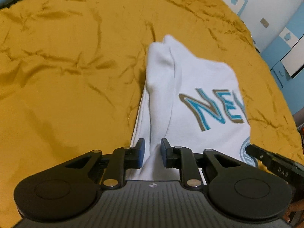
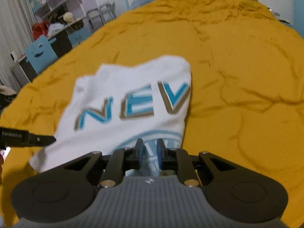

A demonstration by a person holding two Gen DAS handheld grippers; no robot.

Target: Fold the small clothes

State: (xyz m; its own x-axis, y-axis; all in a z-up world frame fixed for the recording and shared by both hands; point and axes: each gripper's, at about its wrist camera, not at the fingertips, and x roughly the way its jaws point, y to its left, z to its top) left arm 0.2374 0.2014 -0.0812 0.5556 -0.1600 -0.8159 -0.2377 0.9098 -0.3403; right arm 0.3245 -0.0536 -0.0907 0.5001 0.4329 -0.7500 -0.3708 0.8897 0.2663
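Note:
A small white shirt (image 1: 191,87) with blue lettering lies partly folded on a mustard-yellow bedspread (image 1: 66,60). My left gripper (image 1: 152,153) is shut on the shirt's near left edge, with white cloth bunched between its blue pads. My right gripper (image 2: 150,153) is shut on the shirt (image 2: 133,87) at its near edge, over a round blue print. The shirt looks lifted and blurred. The right gripper's finger shows at the right edge of the left wrist view (image 1: 266,156), and the left gripper shows at the left edge of the right wrist view (image 2: 28,138).
The wrinkled bedspread (image 2: 237,76) stretches wide around the shirt. Beyond the bed stand shelves and a cluttered desk (image 2: 57,24) at the left and a blue-and-white wall (image 1: 275,9) at the right.

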